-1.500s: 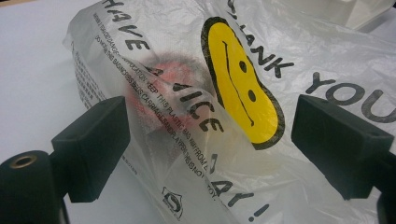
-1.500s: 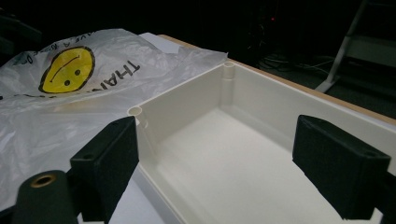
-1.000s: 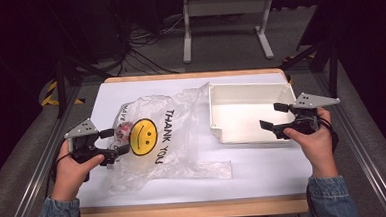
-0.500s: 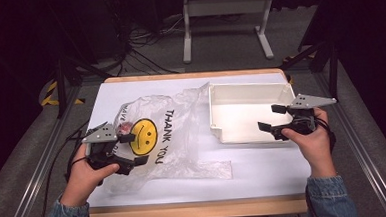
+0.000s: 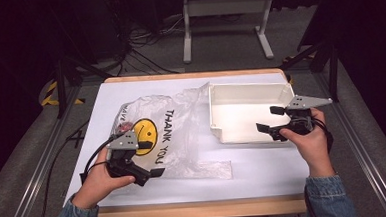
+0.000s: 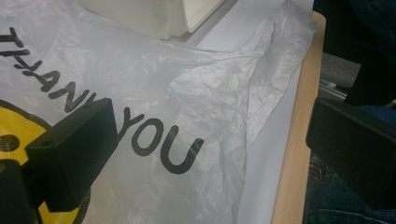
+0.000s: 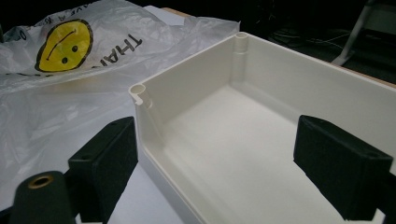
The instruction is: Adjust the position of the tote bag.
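Observation:
A crumpled clear plastic bag [image 5: 177,132] with a yellow smiley face and "THANK YOU" print lies on the white-covered table [image 5: 264,162], left of centre. Something reddish [image 5: 124,127] shows through its far left part. My left gripper [image 5: 151,159] hovers open over the bag's near left edge; its view shows the bag [image 6: 196,93] spread between its jaws [image 6: 210,154]. An empty white plastic bin [image 5: 221,112] stands at the right. My right gripper [image 5: 270,119] is open at the bin's near right corner, looking into the bin [image 7: 261,116], with the bag [image 7: 70,70] beyond it.
The table's wooden front edge [image 5: 201,209] runs just past the bag's near side and shows beside it [image 6: 289,154]. A white metal stand [image 5: 226,16] and cables [image 5: 142,46] lie on the floor behind the table. Rails flank both table sides.
My left gripper has swung right and toward the near edge, onto the bag's near left corner. The right gripper has shifted slightly left at the bin and stays open.

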